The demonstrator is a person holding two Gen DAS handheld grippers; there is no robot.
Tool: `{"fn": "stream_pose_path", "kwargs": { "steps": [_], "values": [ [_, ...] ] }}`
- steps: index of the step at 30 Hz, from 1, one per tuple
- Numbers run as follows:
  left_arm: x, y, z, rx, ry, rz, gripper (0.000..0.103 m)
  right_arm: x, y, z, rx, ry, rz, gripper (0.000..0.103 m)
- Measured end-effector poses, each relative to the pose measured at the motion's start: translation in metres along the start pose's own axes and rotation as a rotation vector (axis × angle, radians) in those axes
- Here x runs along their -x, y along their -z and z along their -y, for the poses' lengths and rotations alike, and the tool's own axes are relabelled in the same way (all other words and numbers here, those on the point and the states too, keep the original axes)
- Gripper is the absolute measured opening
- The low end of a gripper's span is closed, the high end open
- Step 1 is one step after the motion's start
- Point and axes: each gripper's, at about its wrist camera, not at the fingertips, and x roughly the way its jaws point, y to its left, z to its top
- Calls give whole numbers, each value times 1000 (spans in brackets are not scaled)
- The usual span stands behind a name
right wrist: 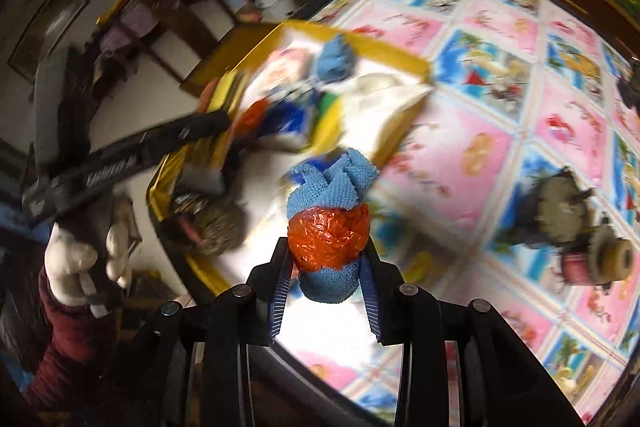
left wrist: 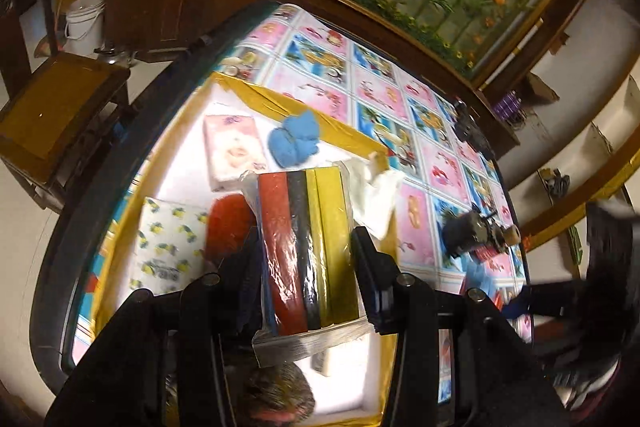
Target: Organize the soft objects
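My left gripper [left wrist: 306,243] is shut on a plastic-wrapped pack of sponges [left wrist: 310,251] with red, black and yellow stripes, held over the yellow-rimmed white box [left wrist: 280,97]. In the box lie a pink tissue pack [left wrist: 234,151], a lemon-print tissue pack [left wrist: 170,247], a blue cloth [left wrist: 296,139], a white cloth [left wrist: 376,193] and a red scrubber [left wrist: 228,223]. My right gripper [right wrist: 328,253] is shut on a rolled blue cloth with an orange band [right wrist: 328,231], held above the table beside the box [right wrist: 384,55]. The left gripper [right wrist: 120,163] shows blurred there.
The round table has a pink and blue picture cloth [left wrist: 404,95]. Dark metal parts [left wrist: 476,231] lie on it at the right, also in the right wrist view [right wrist: 576,231]. A wooden chair [left wrist: 60,111] and a white bucket [left wrist: 84,23] stand beyond the table. A steel scourer [right wrist: 216,223] lies in the box.
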Motion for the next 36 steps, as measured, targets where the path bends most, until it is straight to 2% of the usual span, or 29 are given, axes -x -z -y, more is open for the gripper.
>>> {"fn": "stream_pose_path", "kwargs": {
  "steps": [9, 12, 13, 15, 17, 18, 20, 22, 25, 27, 30, 31, 32, 33, 34, 35, 36],
  "values": [
    [-23, -39, -24, 29, -53, 38, 42, -62, 0, -43, 54, -75, -106, 33],
    [-34, -44, -35, 55, -48, 37, 47, -84, -1, -50, 54, -77, -140, 33],
    [-39, -44, -39, 69, -44, 33, 54, -91, -2, -48, 55, -64, -143, 34],
    [-43, -43, -44, 86, -41, 24, 62, -99, -5, -46, 53, -36, -129, 35],
    [-44, -40, -48, 99, -28, 19, 63, -99, -6, -44, 55, -30, -103, 37],
    [-44, -39, -49, 100, -24, 18, 64, -96, -6, -43, 59, -29, -84, 41],
    [-42, -37, -51, 97, -30, 23, 65, -85, -4, -42, 72, -14, -29, 61],
    [-34, -35, -51, 100, -25, 43, 65, -68, 2, -42, 87, 0, 37, 69],
    [-16, -33, -46, 89, -38, 94, 65, -44, 18, -37, 105, 14, 120, 70],
    [6, -28, -33, 51, -91, 175, 65, -28, 32, -31, 106, 27, 174, 70],
    [59, -6, 7, -85, -320, 395, 66, -4, 56, -33, 103, 67, 290, 71],
    [77, 7, 21, -114, -370, 467, 82, 7, 66, -33, 104, 86, 348, 71],
    [99, 24, 34, -134, -383, 554, 93, 21, 80, -36, 105, 104, 404, 73],
    [116, 39, 43, -145, -357, 628, 103, 31, 92, -37, 102, 133, 469, 83],
    [128, 55, 48, -152, -321, 702, 103, 41, 106, -37, 92, 184, 552, 99],
    [137, 73, 52, -150, -286, 760, 103, 47, 117, -37, 82, 233, 619, 103],
    [139, 83, 54, -138, -270, 776, 103, 52, 128, -38, 73, 275, 670, 103]
  ]
}}
